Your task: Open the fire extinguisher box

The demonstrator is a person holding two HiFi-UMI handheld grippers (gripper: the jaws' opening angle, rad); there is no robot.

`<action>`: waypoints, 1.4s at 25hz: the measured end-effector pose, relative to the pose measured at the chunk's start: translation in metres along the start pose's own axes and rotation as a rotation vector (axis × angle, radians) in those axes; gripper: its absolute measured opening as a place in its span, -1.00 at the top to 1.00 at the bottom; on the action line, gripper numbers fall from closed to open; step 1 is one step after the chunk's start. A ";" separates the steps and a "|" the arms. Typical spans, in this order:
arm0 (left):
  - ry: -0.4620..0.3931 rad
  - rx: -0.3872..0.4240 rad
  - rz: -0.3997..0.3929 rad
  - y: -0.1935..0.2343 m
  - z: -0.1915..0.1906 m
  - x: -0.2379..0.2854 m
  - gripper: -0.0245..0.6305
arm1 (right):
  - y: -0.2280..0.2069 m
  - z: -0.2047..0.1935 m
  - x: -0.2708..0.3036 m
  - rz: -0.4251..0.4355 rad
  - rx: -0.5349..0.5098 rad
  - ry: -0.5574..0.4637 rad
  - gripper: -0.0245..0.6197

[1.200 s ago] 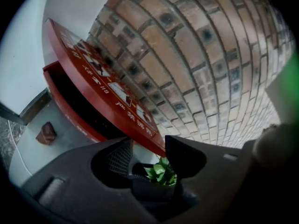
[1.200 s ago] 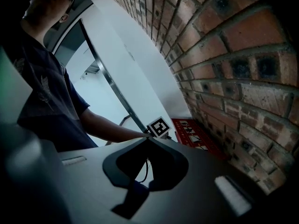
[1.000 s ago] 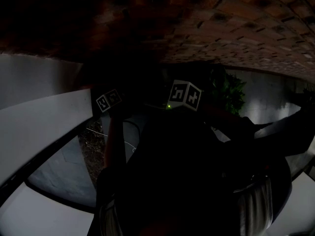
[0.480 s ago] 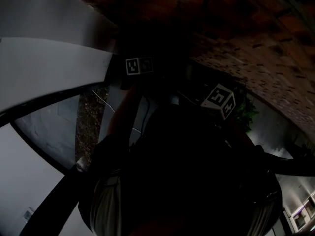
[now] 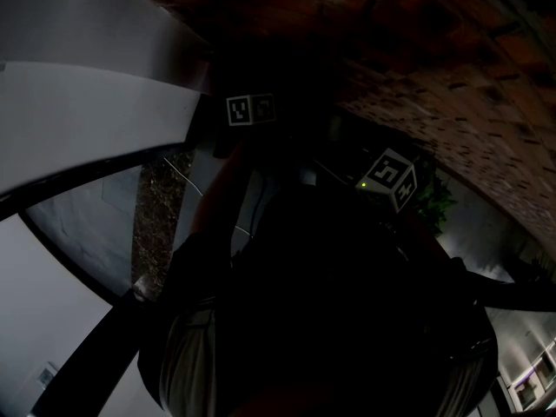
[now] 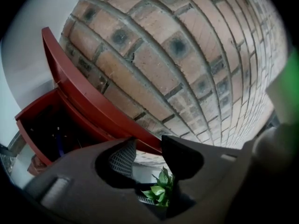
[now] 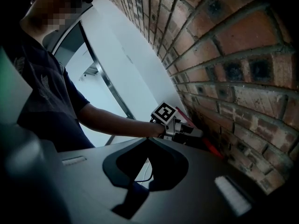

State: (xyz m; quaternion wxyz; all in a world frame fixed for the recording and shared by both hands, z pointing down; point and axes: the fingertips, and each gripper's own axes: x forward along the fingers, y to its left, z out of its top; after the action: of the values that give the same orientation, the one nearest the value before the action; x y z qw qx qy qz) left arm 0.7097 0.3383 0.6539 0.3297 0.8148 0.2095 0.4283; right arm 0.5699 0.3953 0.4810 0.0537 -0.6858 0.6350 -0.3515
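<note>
My left gripper [image 6: 148, 149] has its jaws well apart and grips nothing. The edge of the red door [image 6: 79, 90] crosses just beyond the tips. The fire extinguisher box [image 6: 42, 125] sits against the brick wall [image 6: 187, 55], its door swung out. My right gripper [image 7: 147, 141] is further along the wall, jaws together, empty. A green plant [image 6: 161, 190] shows below.
</note>
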 end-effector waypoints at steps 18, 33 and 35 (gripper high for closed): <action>-0.038 -0.014 -0.042 -0.007 0.025 0.020 0.38 | -0.020 -0.002 -0.012 -0.050 0.041 -0.041 0.92; -0.109 0.082 -0.060 -0.013 0.041 0.032 0.38 | -0.038 -0.006 -0.029 -0.084 0.121 -0.091 0.92; -0.096 0.099 -0.065 -0.015 0.040 0.032 0.38 | -0.039 -0.006 -0.031 -0.084 0.135 -0.098 0.92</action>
State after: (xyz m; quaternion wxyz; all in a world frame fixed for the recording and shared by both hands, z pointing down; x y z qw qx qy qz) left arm 0.7598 0.3542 0.6449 0.3121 0.8425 0.2406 0.3672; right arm 0.6005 0.4333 0.4927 0.1159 -0.7231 0.5772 -0.3614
